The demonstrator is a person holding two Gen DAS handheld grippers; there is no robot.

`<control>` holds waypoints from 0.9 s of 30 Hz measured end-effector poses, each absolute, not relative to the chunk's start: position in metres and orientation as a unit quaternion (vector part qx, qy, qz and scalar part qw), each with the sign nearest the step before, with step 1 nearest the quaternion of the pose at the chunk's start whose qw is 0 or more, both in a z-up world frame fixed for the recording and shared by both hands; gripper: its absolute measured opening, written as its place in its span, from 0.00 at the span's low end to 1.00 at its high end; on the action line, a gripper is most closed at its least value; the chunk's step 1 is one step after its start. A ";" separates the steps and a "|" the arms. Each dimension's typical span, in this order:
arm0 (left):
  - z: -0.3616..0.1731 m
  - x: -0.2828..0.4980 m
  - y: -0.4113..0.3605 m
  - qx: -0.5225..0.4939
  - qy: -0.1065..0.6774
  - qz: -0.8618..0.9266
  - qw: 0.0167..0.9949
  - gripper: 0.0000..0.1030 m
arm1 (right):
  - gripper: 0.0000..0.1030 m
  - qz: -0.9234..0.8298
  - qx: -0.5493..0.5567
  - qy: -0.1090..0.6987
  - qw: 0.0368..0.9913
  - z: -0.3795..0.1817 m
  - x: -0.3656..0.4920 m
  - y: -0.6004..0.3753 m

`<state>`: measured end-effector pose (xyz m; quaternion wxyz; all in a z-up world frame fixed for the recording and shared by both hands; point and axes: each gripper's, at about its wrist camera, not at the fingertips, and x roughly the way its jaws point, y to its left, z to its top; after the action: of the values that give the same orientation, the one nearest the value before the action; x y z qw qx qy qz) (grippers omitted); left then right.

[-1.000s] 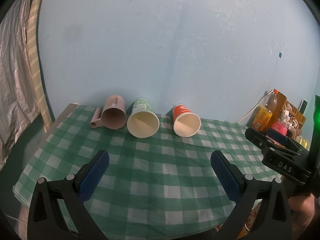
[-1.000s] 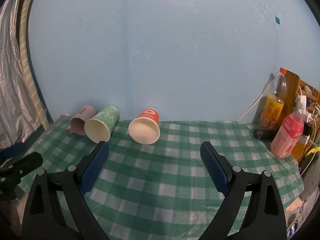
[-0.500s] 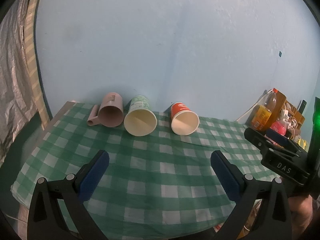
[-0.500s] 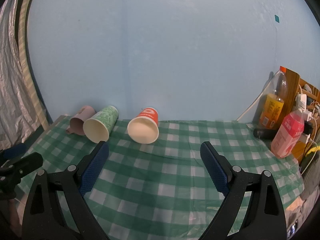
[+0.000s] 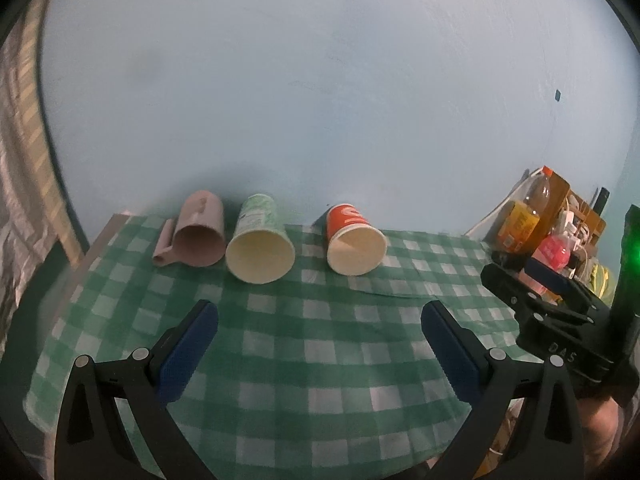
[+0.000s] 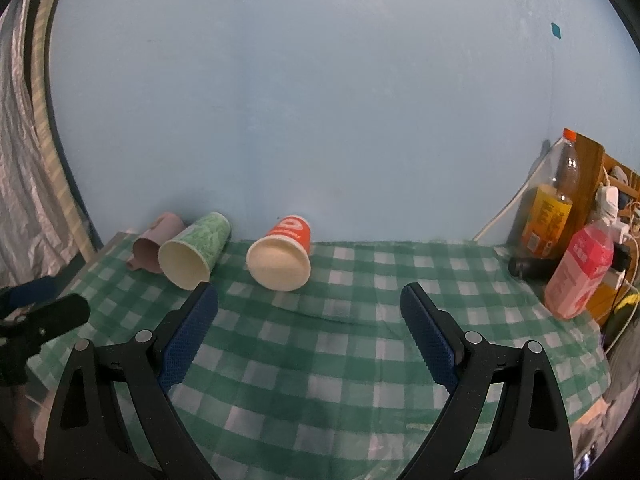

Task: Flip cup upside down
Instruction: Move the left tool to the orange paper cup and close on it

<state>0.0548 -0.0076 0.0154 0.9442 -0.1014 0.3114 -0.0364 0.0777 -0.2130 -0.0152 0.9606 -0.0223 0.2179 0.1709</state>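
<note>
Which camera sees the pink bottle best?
The right wrist view: the pink bottle stands whole and unblocked beside the orange drink bottle. In the left wrist view it is small, partly hidden behind the right gripper.

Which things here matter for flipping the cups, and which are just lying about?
For the job: pink mug, green cup, red cup, all on their sides; left gripper and right gripper, both open.

Lying about: orange bottle, pink bottle, cables.

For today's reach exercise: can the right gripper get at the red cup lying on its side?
Probably yes. The right gripper is open, and only bare checked cloth lies between it and the red cup, which is apart from the green cup.
</note>
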 end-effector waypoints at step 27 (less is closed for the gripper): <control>-0.003 0.278 -0.048 -0.075 0.491 -0.039 0.867 0.99 | 0.89 0.235 0.080 0.370 0.895 -0.007 0.261 -0.238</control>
<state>0.2778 -0.0483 -0.0034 0.8672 -0.0746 0.4908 -0.0387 0.2608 -0.2381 -0.0069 0.8951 0.0803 0.3703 0.2352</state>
